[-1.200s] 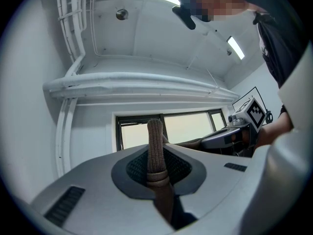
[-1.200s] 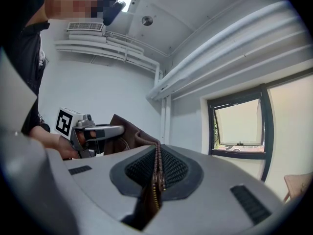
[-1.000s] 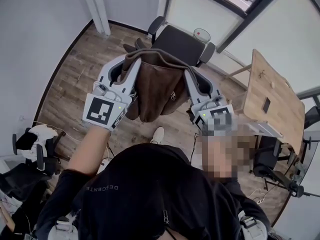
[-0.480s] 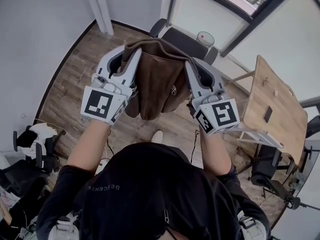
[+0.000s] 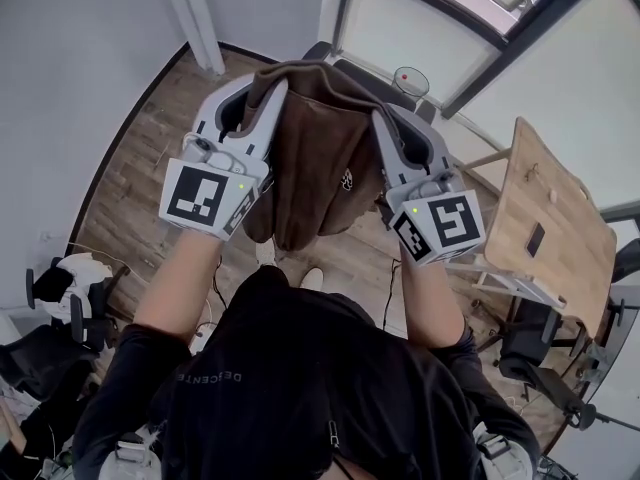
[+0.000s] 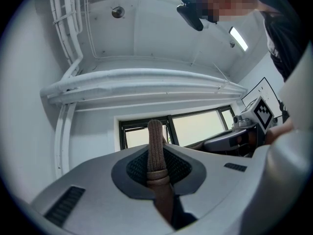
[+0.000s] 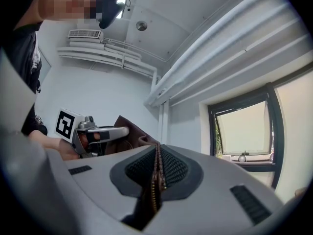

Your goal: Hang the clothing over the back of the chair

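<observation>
A brown jacket (image 5: 318, 158) hangs between my two grippers, held up high in the head view. My left gripper (image 5: 270, 93) is shut on its ribbed hem (image 6: 155, 151), which sticks up between the jaws. My right gripper (image 5: 383, 128) is shut on the zipper edge (image 7: 157, 173). A black office chair (image 5: 395, 80) stands on the floor beyond the jacket, mostly hidden behind it; only its backrest top and an armrest show. In the left gripper view the right gripper (image 6: 259, 116) shows at the right; in the right gripper view the left gripper (image 7: 83, 129) shows at the left with brown cloth (image 7: 128, 131).
A wooden desk (image 5: 555, 218) stands at the right. Glass partitions with dark frames (image 5: 500, 53) run behind the chair. A white pillar (image 5: 195, 18) rises at the back left. Another dark chair with white cloth (image 5: 70, 293) sits at the left on the wood floor.
Both grippers have carried the jacket up and forward toward the chair. The jacket now covers more of the chair's backrest in the head view.
</observation>
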